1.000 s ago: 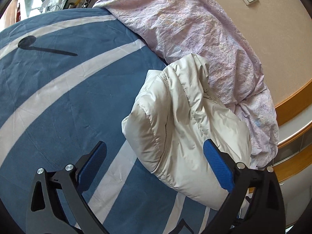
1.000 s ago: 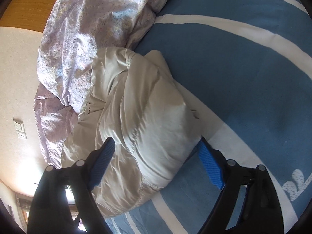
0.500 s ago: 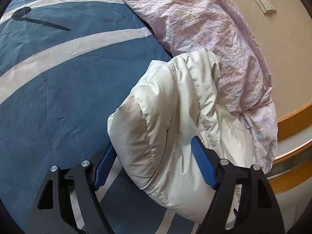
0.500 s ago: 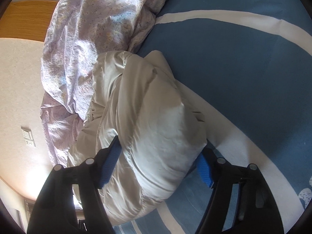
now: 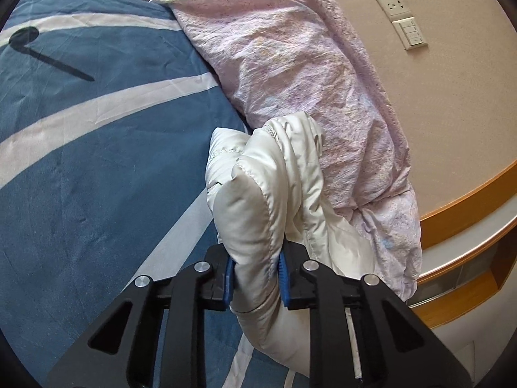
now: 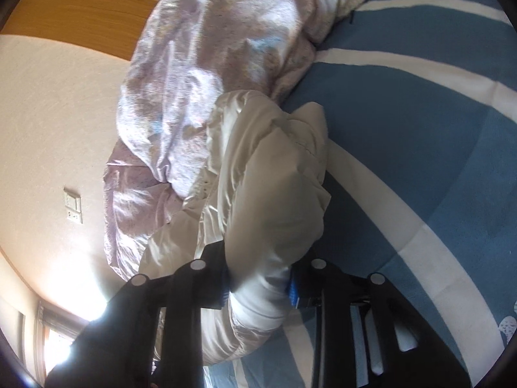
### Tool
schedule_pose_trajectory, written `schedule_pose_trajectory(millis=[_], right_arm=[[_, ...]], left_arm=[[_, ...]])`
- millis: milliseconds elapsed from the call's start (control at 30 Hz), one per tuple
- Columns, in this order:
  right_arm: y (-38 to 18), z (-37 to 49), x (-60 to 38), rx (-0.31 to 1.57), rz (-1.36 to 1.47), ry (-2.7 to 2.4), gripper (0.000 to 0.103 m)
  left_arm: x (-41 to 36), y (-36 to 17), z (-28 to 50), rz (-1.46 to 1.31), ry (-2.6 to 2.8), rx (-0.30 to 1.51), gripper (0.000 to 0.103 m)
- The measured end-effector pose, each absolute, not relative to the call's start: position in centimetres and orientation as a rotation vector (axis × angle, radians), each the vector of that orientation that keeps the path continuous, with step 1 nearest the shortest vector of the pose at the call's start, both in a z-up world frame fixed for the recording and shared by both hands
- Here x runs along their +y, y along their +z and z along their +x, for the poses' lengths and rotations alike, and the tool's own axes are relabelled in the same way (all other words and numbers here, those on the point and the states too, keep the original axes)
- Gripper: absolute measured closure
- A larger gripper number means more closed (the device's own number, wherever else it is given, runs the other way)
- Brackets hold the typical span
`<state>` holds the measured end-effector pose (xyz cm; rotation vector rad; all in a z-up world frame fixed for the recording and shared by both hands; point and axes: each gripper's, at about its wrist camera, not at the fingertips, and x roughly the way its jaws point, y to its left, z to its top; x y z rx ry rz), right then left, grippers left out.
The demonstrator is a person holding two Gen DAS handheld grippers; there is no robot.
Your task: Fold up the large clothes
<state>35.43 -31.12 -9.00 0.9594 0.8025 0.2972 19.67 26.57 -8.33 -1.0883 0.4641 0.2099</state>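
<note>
A cream puffy jacket [image 5: 274,194] lies bundled on the blue bed cover with white stripes [image 5: 97,161], against a lilac duvet. My left gripper [image 5: 255,278] is shut on a thick fold of the jacket, blue pads pressed into it from both sides. In the right wrist view the same jacket [image 6: 268,194] is pinched by my right gripper [image 6: 258,287], which is shut on another padded fold. Both grips are at the near end of the bundle.
The crumpled lilac duvet [image 5: 307,74] is heaped along the wall side of the bed, also in the right wrist view [image 6: 210,64]. A beige wall with a socket and switch [image 5: 404,19], a wooden headboard [image 6: 80,16] and a wooden ledge [image 5: 468,194] border the bed.
Both grippers moved forward onto the jacket and closed from wide open to pinching its padded folds. The jacket's near end is now bunched between the pads.
</note>
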Motion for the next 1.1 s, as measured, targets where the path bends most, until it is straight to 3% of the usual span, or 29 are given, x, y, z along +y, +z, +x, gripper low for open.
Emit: schedule_pose_trajectory(millis=[433,1100], right_arm=[[-3.5,28.8,-29.5,0.742,0.830,0.490,0.077],[-7.3,19.2,-30.0,0.840,0.754,0.504,0.077]], left_arm=[[27.4,-3.7,11.7,-1.033,0.163,0.374,0.083],[27.4,-7.6,1.0,-1.038,0.212,0.422,0.083]])
